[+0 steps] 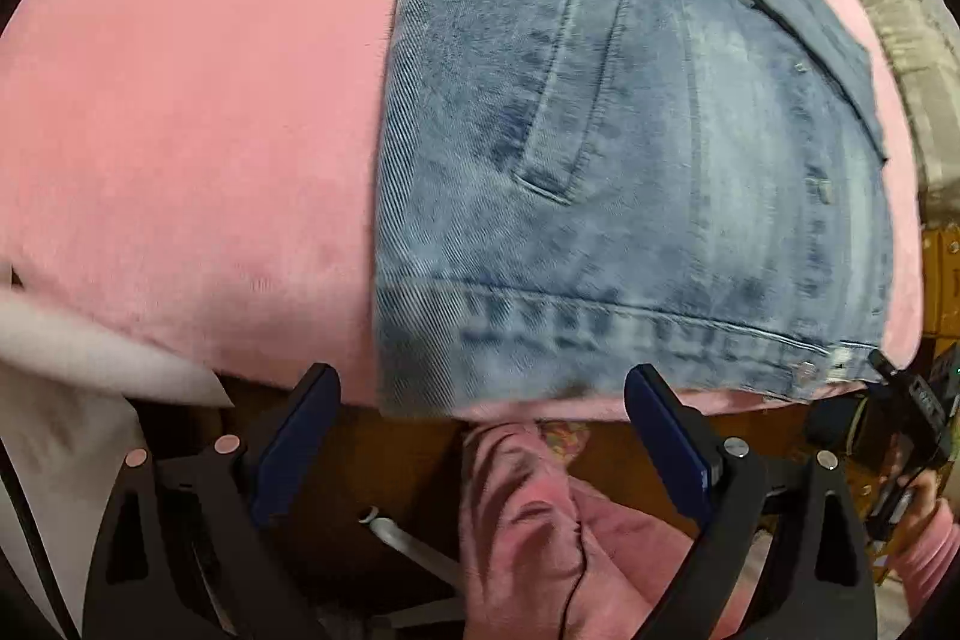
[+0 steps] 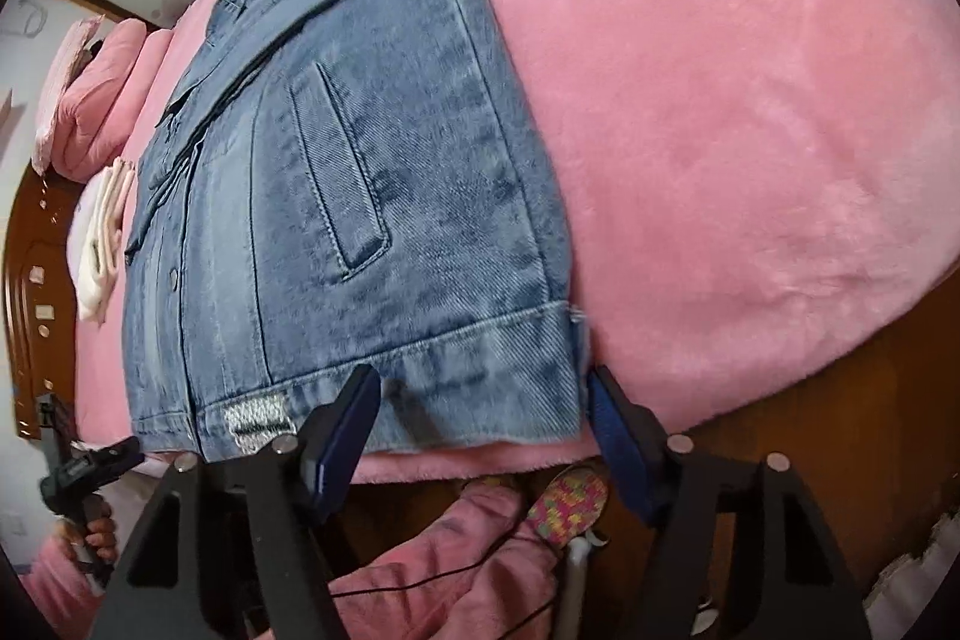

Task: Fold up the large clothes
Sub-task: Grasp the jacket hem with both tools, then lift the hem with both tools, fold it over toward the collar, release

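A blue denim jacket [image 1: 600,160] lies flat, front up, on a pink plush bed cover [image 1: 180,100]. My left gripper [image 1: 480,388] stands open over the bed's near edge, with the left corner of the jacket's hem between its fingers. In the right wrist view the same jacket [image 2: 360,160] shows its pocket and button placket. My right gripper [image 2: 480,391] is open astride the hem's right corner; one finger overlaps the hem band and the other sits just outside the side seam. Each view shows the other gripper in a hand at its edge [image 1: 912,400] [image 2: 78,466].
Pink pillows [image 2: 102,100] and a folded white cloth [image 2: 102,232] lie beyond the jacket by the wooden headboard [image 2: 27,292]. White fabric [image 1: 60,370] hangs at the left. Below the bed edge are the person's pink trousers [image 1: 540,520] and a patterned slipper [image 2: 570,502].
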Action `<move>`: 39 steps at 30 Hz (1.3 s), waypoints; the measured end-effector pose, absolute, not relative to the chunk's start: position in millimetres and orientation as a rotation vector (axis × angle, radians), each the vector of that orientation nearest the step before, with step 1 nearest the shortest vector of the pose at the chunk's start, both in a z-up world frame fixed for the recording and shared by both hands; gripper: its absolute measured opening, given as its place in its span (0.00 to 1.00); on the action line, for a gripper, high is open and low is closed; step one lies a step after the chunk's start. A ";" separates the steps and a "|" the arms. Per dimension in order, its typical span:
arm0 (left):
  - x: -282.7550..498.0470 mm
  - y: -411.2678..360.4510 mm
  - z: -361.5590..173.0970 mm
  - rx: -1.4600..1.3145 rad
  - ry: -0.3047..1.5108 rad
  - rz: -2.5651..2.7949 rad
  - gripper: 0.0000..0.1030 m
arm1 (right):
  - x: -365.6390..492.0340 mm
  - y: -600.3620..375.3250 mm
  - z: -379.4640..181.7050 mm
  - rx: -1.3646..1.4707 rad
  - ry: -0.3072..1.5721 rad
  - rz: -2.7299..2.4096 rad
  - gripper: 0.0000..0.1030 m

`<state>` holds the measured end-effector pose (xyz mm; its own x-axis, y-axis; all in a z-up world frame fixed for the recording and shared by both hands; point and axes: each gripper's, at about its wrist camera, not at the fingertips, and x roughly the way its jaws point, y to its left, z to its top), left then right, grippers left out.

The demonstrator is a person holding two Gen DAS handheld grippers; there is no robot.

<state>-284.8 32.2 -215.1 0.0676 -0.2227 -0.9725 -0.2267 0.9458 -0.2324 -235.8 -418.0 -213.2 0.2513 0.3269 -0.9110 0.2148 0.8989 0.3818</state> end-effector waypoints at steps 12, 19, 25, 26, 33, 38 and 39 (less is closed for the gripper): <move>-255.4 43.6 -251.4 -0.732 1.609 -0.176 0.77 | -243.9 -441.1 -214.7 0.704 1.342 0.045 0.24; -257.2 21.9 -237.5 -0.581 1.574 -0.066 0.30 | -246.9 -429.8 -189.8 0.744 1.290 0.020 0.20; -268.6 29.1 -205.3 -0.673 1.447 -0.018 0.10 | -245.4 -409.4 -162.3 0.771 1.224 0.003 0.17; -268.1 28.2 -200.6 -0.658 1.423 -0.015 0.10 | -243.0 -406.5 -159.5 0.789 1.211 0.017 0.17; -241.2 7.8 -167.3 -0.542 1.409 0.090 0.09 | -221.3 -376.3 -139.4 0.974 1.056 0.119 0.16; -219.9 6.5 -122.2 -0.699 1.224 0.103 0.08 | -201.6 -362.9 -126.1 1.118 0.891 0.165 0.12; -211.5 6.9 -113.9 -0.706 1.215 0.117 0.07 | -196.8 -361.7 -124.0 1.149 0.861 0.164 0.11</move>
